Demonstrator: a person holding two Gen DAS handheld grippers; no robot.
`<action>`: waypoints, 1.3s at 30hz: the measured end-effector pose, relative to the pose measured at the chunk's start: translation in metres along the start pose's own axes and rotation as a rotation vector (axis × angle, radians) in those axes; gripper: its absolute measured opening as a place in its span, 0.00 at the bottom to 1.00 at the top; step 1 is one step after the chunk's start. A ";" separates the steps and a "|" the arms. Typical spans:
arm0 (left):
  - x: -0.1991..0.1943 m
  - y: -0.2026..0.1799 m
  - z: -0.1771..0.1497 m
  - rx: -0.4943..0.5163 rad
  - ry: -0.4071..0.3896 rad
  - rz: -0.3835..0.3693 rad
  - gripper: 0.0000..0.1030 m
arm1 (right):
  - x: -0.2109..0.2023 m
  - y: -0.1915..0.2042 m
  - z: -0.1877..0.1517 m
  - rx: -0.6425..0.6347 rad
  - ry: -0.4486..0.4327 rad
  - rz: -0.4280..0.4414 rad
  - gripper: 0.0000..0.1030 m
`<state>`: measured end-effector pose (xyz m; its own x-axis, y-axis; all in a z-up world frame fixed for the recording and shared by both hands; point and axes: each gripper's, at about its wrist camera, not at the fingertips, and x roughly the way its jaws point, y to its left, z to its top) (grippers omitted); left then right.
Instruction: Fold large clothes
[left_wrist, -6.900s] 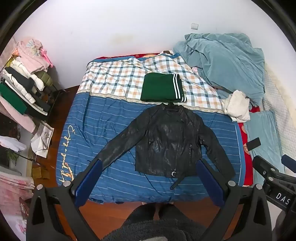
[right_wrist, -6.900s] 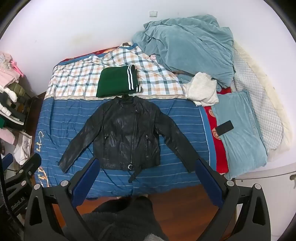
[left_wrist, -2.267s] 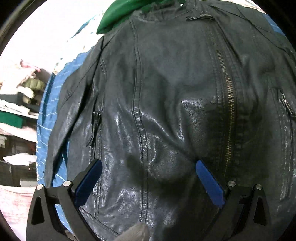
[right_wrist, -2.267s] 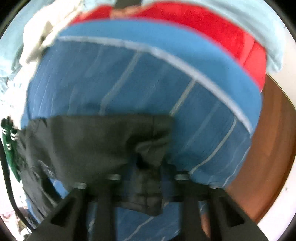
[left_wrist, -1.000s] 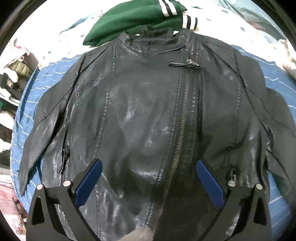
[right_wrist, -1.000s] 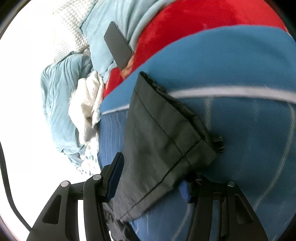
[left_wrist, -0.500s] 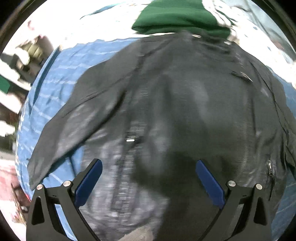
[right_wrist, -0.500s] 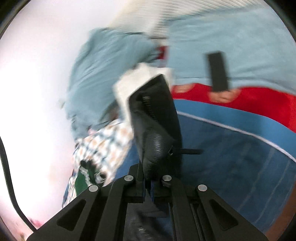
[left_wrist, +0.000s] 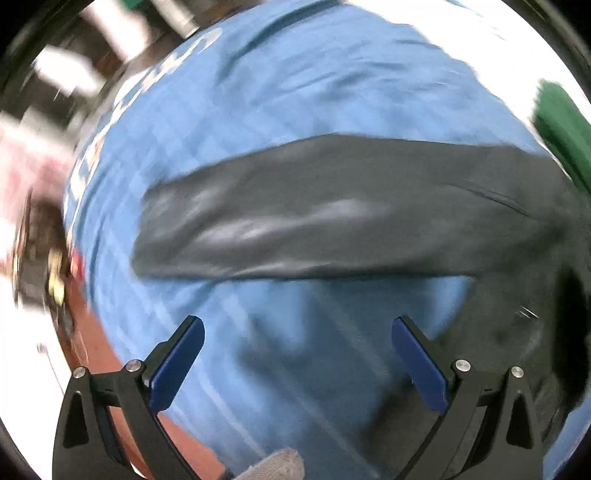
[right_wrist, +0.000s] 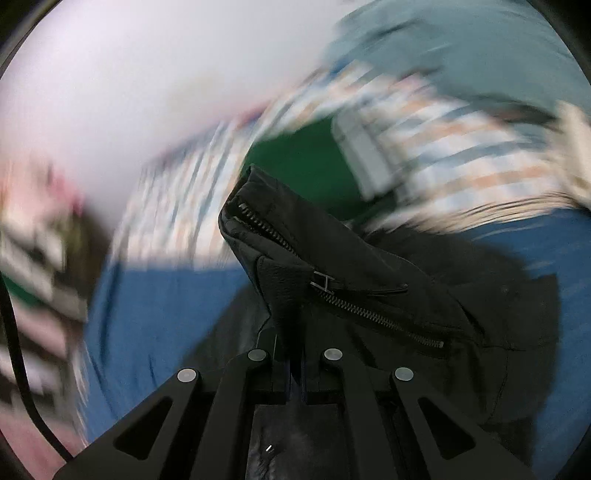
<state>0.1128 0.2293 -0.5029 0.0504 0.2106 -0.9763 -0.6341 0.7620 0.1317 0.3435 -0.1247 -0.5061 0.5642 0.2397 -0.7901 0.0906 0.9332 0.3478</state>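
Pinching a zippered cuff of the black jacket (right_wrist: 369, 295), right gripper (right_wrist: 293, 354), fingers together. Left gripper (left_wrist: 297, 354), fingers wide apart, above the blue bedspread (left_wrist: 295, 92); jacket sleeve (left_wrist: 314, 225) flat on it.

Both fisheye views are bright and evenly lit but heavily motion-blurred, with dark vignetted corners and bent edges. In the left view the black leather jacket sleeve (left_wrist: 332, 229) smears across the blue striped bedsheet (left_wrist: 295, 92), which carries a soft shadow below it. In the right view only the zippered black cuff (right_wrist: 295, 258) stays sharp; the pale wall (right_wrist: 129, 74) glares white.
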 end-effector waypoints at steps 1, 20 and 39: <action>0.007 0.015 0.000 -0.030 0.017 0.006 1.00 | 0.031 0.024 -0.018 -0.071 0.070 -0.012 0.03; 0.111 0.151 0.019 -0.723 0.081 -0.403 1.00 | 0.041 0.010 -0.078 -0.013 0.420 0.009 0.58; 0.018 0.118 0.104 -0.476 -0.330 -0.039 0.09 | 0.163 0.036 -0.083 0.009 0.597 0.015 0.30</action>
<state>0.1189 0.3862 -0.4868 0.2705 0.4258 -0.8634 -0.9001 0.4300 -0.0699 0.3710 -0.0301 -0.6643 0.0067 0.3646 -0.9312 0.0946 0.9268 0.3635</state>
